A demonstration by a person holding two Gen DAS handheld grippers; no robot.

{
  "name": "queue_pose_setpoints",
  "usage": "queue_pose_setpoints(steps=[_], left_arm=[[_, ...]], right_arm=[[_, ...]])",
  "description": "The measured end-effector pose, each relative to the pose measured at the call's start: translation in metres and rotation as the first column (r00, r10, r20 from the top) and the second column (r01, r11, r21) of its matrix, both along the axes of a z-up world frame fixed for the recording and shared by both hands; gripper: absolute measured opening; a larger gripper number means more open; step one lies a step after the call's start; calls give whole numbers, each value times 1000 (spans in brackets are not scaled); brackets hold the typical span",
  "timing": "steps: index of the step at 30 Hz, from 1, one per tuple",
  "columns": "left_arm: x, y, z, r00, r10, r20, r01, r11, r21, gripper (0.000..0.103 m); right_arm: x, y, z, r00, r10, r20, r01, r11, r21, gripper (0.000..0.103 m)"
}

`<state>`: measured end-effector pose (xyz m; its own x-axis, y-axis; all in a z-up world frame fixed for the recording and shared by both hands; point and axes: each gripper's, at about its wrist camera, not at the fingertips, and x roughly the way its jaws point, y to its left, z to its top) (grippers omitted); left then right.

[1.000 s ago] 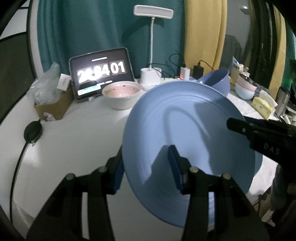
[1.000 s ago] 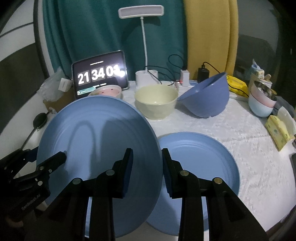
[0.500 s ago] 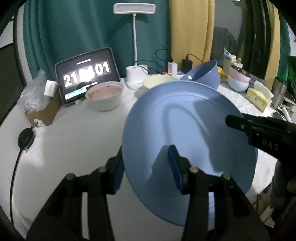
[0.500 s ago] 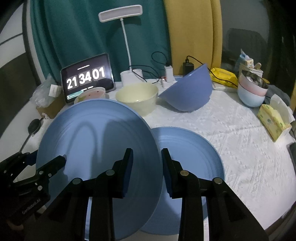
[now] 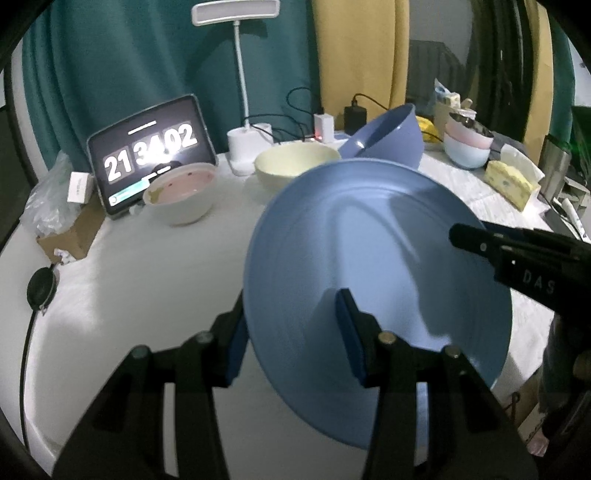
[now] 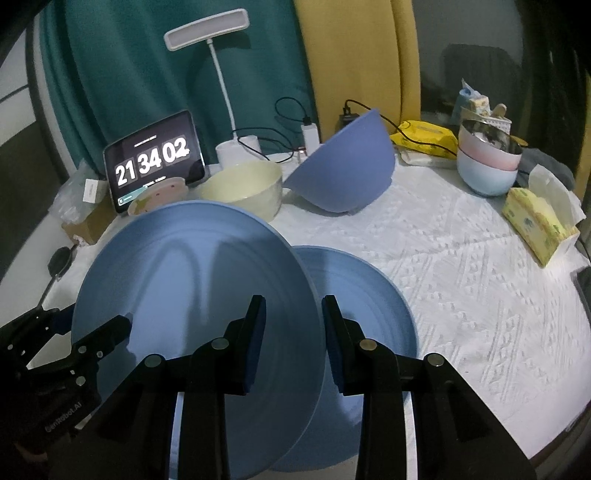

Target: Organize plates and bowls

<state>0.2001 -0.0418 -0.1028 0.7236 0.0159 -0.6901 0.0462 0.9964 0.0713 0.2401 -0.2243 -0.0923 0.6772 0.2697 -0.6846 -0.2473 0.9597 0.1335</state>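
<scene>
Both claws are clamped on the same big round blue plate (image 6: 192,280), lifted and tilted over the near part of the surface (image 5: 140,266). The left claw (image 5: 291,332) pinches its left rim with one pad on top and one underneath; the right claw (image 6: 291,332) does the same on the right rim. Just past that, a second flat blue plate (image 6: 362,295) lies on the white textured cloth (image 6: 461,266), partly under the held one. Farther back, left to right: a white bowl with a pink inside (image 5: 181,199), a cream bowl (image 6: 243,188), and a big blue bowl (image 6: 347,173) tipped on its side. Behind them a tablet clock (image 6: 153,160) and a white desk lamp (image 6: 207,29), with stacked pastel bowls (image 6: 487,162) far right.
</scene>
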Motion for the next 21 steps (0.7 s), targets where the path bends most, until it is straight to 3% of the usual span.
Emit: queue_pose_setpoints(steps=[21], left_arm=[[31, -36, -16, 998, -40, -56, 42, 999, 31, 47]], right_arm=[[21, -39, -16, 998, -55, -38, 55, 998, 17, 34]])
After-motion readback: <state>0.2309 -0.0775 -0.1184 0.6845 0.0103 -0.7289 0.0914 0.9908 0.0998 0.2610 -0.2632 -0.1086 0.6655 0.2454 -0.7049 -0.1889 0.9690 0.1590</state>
